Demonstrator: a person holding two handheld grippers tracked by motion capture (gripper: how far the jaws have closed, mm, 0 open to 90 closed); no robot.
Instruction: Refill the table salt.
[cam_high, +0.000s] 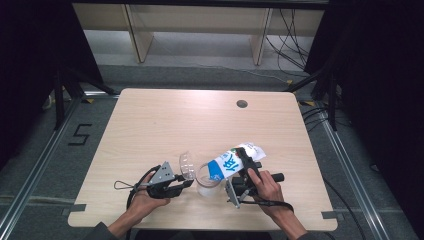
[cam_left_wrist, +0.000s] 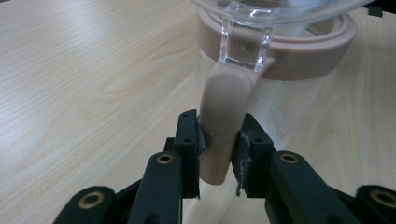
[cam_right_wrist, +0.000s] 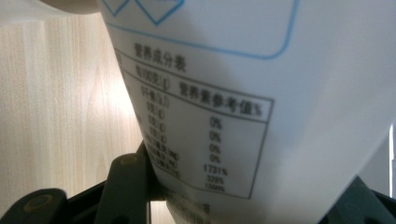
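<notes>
Two hand-held grippers were at work near the front edge of a light wooden table (cam_high: 150, 120). Item one: the left hand-held gripper (cam_high: 186, 183), held in the person's left hand (cam_high: 145, 197), its jaws pinching the beige handle (cam_left_wrist: 223, 126) of a clear jar (cam_high: 208, 181); in the left gripper view both pads pressed against the sides of that handle, which hung down from a beige band (cam_left_wrist: 299, 51) round the jar's top. Item two: the jar itself, upright on the table between the two grippers, with its clear lid (cam_high: 187, 165) flipped open and tilted back toward the left. Item three: the right hand-held gripper (cam_high: 244, 156), held in the person's right hand (cam_high: 267, 189), its jaws closed on a white pouch (cam_high: 234, 161) with blue printing; the pouch was tilted, its lower end over the mouth of the jar and its upper end raised to the right. In the right gripper view the pouch's (cam_right_wrist: 261, 107) back panel, printed with a table of small text, sat between the black jaws. Item four: a round dark hole (cam_high: 242, 104) in the tabletop, toward the far right, well apart from the jar. Whether anything was leaving the pouch could not be told.
</notes>
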